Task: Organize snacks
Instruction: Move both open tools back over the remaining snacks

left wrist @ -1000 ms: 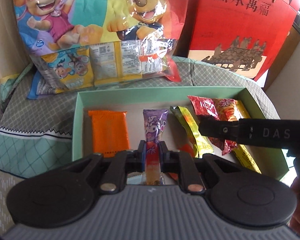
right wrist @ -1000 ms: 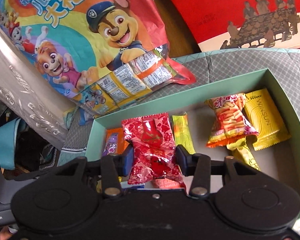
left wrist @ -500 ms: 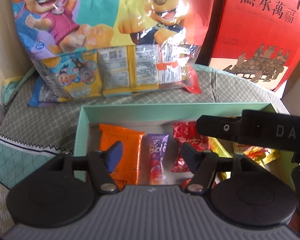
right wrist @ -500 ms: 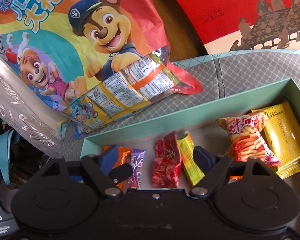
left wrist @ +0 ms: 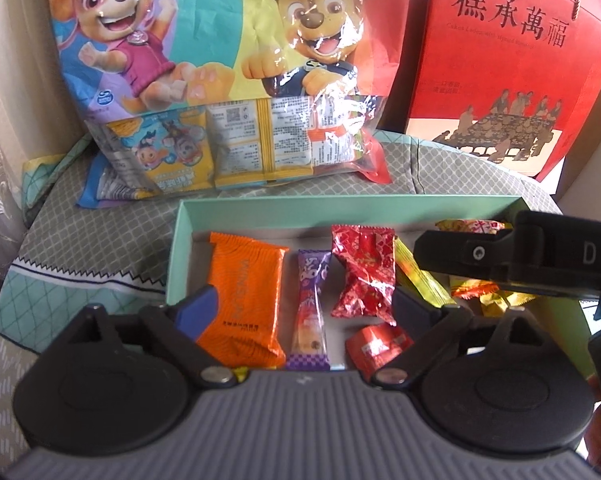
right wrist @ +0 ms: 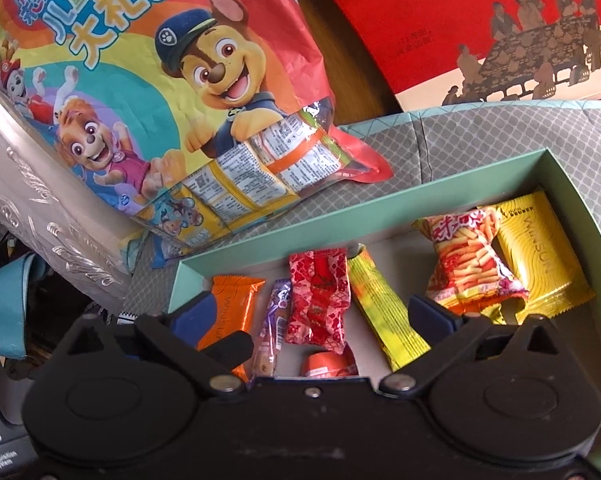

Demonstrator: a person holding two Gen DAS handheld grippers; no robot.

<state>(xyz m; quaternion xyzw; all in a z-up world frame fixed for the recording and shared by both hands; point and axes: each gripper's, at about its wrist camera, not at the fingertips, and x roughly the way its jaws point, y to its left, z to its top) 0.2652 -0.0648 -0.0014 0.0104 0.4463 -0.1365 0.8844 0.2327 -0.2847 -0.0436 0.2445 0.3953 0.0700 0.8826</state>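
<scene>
A mint-green box [left wrist: 340,208] [right wrist: 300,236] holds several snacks in a row: an orange packet [left wrist: 244,300] [right wrist: 228,308], a purple bar [left wrist: 310,308] [right wrist: 276,320], a red foil packet [left wrist: 364,272] [right wrist: 318,296], a yellow-green bar [left wrist: 418,276] [right wrist: 384,312], a chip packet [right wrist: 468,264] and a yellow packet [right wrist: 540,256]. A small red candy [left wrist: 376,346] [right wrist: 328,364] lies near the front. My left gripper [left wrist: 304,304] is open and empty above the orange packet and purple bar. My right gripper [right wrist: 312,312] is open and empty above the red foil packet; its body [left wrist: 520,260] shows in the left wrist view.
A large cartoon-dog snack bag [left wrist: 228,92] [right wrist: 160,100] leans behind the box. A red gift bag [left wrist: 508,60] [right wrist: 480,28] stands at the back right. The box rests on a grey patterned cloth [left wrist: 100,248] [right wrist: 500,136].
My left gripper let go of the purple bar and my right gripper let go of the red foil packet; both lie in the box. Both grippers opened wide and drew back.
</scene>
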